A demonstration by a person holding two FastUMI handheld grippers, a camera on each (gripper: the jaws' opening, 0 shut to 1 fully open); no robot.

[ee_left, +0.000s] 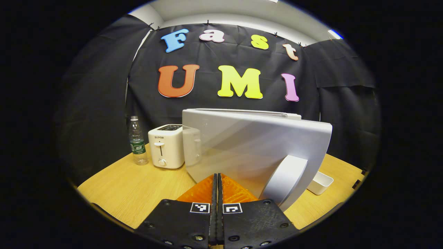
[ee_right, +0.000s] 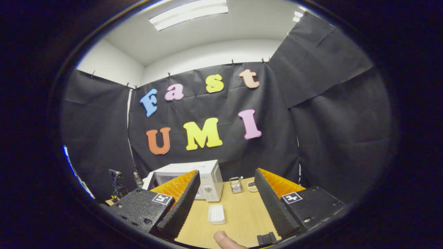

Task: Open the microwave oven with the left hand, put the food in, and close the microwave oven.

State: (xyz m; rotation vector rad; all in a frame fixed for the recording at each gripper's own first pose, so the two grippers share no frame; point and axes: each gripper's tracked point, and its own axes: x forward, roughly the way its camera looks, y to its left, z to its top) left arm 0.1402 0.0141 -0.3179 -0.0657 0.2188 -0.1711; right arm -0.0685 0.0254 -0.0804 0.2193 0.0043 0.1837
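The white microwave (ee_left: 242, 116) stands on the wooden table with its door (ee_left: 252, 145) swung part way out toward me. In the left gripper view my left gripper (ee_left: 217, 178) is shut with nothing between its fingers, just in front of the door's lower edge; the door's curved handle (ee_left: 288, 178) is to its right. In the right gripper view my right gripper (ee_right: 226, 193) stands open and empty, well back from the microwave (ee_right: 207, 180), above the table. A small dish (ee_right: 252, 186) that seems to hold food and a metal container (ee_right: 236, 184) sit right of the microwave.
A white toaster (ee_left: 166, 146) and a water bottle (ee_left: 137, 145) stand left of the microwave. A white rectangular tray (ee_right: 216, 213) lies on the table (ee_right: 242, 214) in front of it, also seen past the door (ee_left: 320, 182). A thumb (ee_right: 225, 240) shows at the bottom edge.
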